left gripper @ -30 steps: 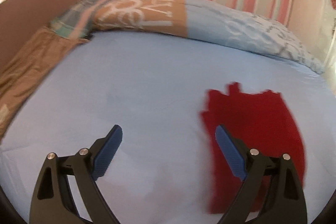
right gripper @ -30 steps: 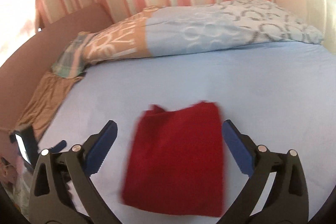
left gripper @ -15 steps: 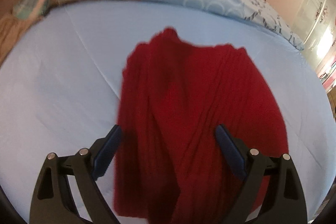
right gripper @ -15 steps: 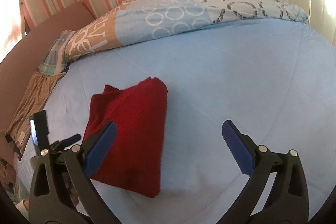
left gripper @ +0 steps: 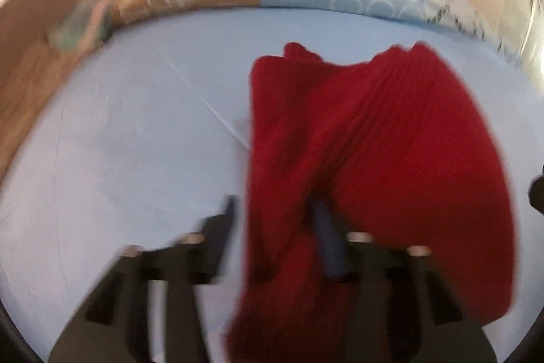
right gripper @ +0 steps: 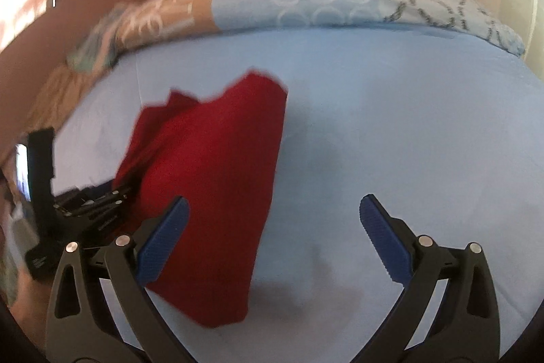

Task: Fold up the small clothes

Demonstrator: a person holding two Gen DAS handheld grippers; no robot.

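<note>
One red garment [right gripper: 210, 179] is all the work in view, lying on the wide blue sheet [right gripper: 391, 131] of the bed, below the patterned pillow [right gripper: 323, 2]. It looks folded lengthwise already, so probably one cross-fold remains. Over its near left edge the left gripper [left gripper: 275, 227] is closing, cloth between the jaws, no firm pinch visible through the blur. Beside it, the right gripper [right gripper: 272, 220] hangs wide open, empty.

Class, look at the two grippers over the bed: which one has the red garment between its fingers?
The left gripper: its jaws are closing around the red garment's edge. The right gripper is open over bare blue sheet.
</note>
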